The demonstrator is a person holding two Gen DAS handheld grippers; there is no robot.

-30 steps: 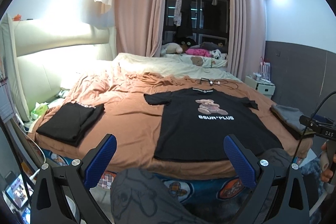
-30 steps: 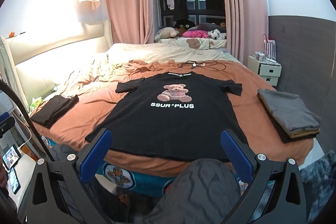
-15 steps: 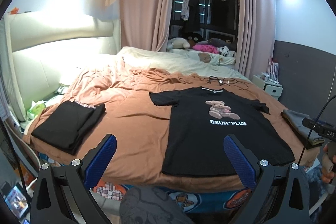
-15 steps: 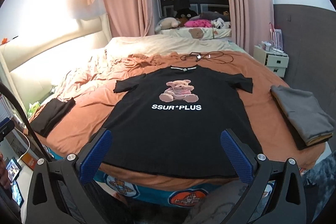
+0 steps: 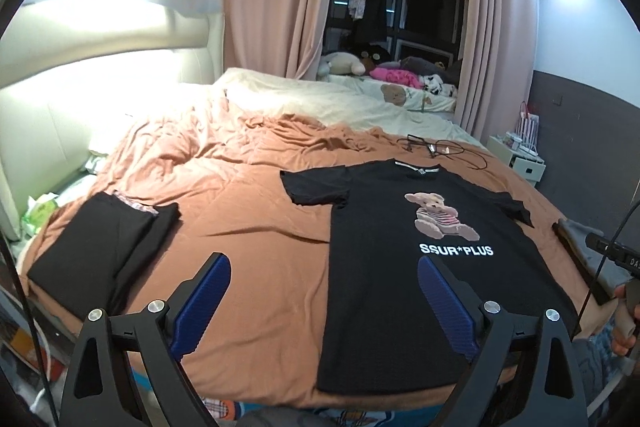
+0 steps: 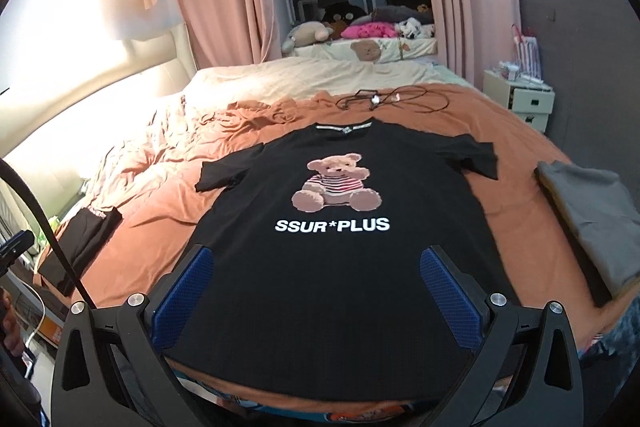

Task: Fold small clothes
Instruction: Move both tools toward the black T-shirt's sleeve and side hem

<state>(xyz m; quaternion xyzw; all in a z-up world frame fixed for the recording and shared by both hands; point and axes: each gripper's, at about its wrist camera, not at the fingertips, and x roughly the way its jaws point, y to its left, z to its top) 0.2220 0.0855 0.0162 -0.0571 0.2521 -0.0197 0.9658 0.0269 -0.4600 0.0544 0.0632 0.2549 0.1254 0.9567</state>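
Lying at the bed's left edge, a folded black garment [image 5: 100,247] sits on the orange sheet [image 5: 248,203]. Left gripper [image 5: 324,291] hovers over the near edge, blue fingers [image 5: 200,303] spread wide, holding nothing. Black T-shirt [image 6: 336,247] with bear print spread flat, face up, centre of bed. Right gripper [image 6: 316,291] above its hem, jaws wide apart, empty. Folded grey stack [image 6: 592,219] at right edge.

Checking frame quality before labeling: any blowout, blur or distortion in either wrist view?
Left wrist: headboard blown out by the light above it, fisheye bends the edges, T-shirt print sharp. Right wrist: folded grey clothes smeared at the right edge, T-shirt text crisp.
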